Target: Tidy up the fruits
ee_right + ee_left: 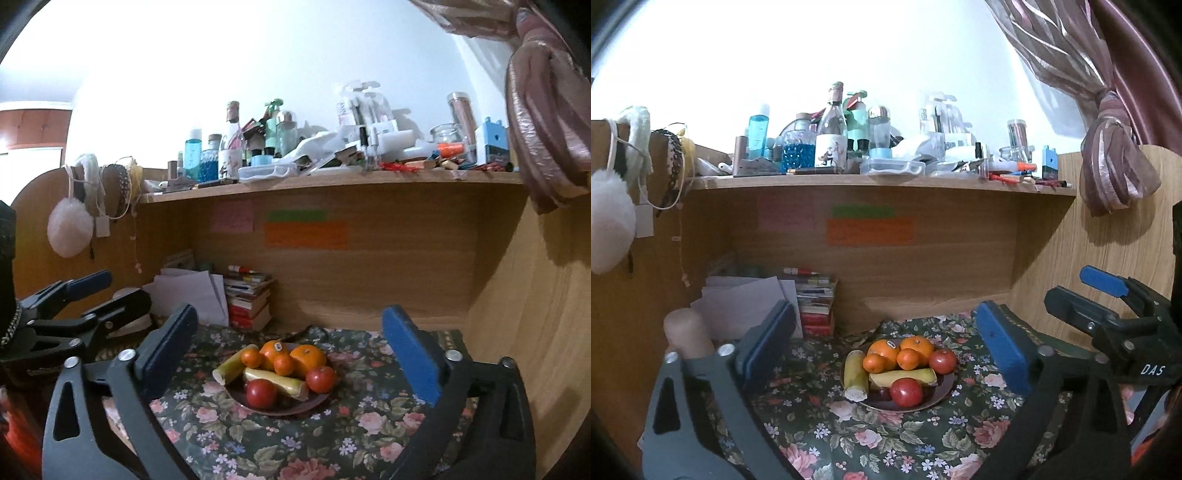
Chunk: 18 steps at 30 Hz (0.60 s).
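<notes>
All fruit sits piled on the plate [945,392]: oranges [916,348], tomatoes [906,392], bananas [855,376]. Left gripper [882,354], right gripper [290,350]: fingers spread, holding nothing. Task looks finished.

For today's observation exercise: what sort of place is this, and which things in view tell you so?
Probably a home desk nook, perhaps in a bedroom. A cluttered shelf of bottles and cosmetics runs above, a stack of books stands behind, and a plate of fruit sits on a floral cloth.

Left gripper [886,350] and right gripper [291,347] — side by side, jaws wide apart, nothing held.
</notes>
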Each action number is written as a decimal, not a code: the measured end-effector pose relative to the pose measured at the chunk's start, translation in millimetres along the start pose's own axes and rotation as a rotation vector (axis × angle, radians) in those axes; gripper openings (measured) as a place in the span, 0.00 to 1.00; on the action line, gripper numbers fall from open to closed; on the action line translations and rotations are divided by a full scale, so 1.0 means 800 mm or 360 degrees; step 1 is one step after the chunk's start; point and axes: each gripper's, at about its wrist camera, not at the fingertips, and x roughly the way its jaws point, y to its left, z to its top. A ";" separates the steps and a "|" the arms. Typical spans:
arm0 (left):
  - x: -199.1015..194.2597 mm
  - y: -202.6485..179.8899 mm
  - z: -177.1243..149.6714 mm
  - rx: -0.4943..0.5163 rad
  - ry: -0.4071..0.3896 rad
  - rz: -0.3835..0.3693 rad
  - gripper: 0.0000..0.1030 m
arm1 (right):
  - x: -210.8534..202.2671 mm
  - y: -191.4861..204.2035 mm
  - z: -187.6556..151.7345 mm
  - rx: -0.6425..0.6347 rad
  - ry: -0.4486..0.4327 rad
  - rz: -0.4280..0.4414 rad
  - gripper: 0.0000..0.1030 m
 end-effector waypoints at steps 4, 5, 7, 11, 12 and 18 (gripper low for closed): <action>-0.005 -0.001 -0.001 -0.0003 -0.0010 0.0007 1.00 | -0.004 0.001 -0.001 -0.0013 -0.0004 -0.0023 1.00; -0.005 -0.001 -0.001 -0.0001 -0.0010 0.0012 1.00 | -0.005 0.002 -0.001 -0.0015 -0.0004 -0.0024 1.00; -0.006 -0.002 -0.002 0.0001 -0.0011 0.0014 1.00 | -0.007 0.002 -0.002 -0.0017 -0.0006 -0.0025 1.00; -0.006 -0.002 -0.003 -0.0005 -0.0006 0.0007 1.00 | -0.009 0.004 -0.002 -0.0025 -0.0015 -0.0032 1.00; -0.006 -0.002 -0.003 -0.0006 -0.0005 0.0007 1.00 | -0.010 0.005 -0.002 -0.0027 -0.0016 -0.0033 1.00; -0.005 -0.002 -0.003 -0.0007 -0.0004 0.0006 1.00 | -0.009 0.004 -0.002 -0.0027 -0.0014 -0.0030 1.00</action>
